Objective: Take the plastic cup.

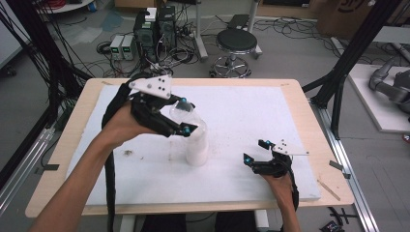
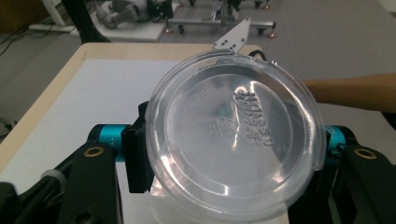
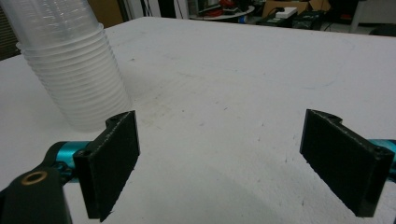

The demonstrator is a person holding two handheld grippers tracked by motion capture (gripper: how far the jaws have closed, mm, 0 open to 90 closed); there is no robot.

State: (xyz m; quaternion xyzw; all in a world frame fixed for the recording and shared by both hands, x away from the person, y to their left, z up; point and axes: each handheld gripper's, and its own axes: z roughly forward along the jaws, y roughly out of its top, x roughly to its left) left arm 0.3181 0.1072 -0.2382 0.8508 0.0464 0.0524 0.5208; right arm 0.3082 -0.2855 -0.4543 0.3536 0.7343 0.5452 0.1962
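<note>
Clear plastic cup lifted off the stack of clear plastic cups on a white foam board atop a pale wooden table.

Beyond the table's far edge: round black stool, computer towers, tangled cables across the grey floor; nothing on the board between the two tools. Left gripper raised over the stack's top, jaws wide apart yet clamped on the clear cup, pressing its rim from both sides, cup tipped with its round base facing the left gripper view. Embossed writing on that base, too faint to read. Right gripper low over the board to the right of the stack, jaws spread wide, holding nothing, pads clear of the ribbed stack.
</note>
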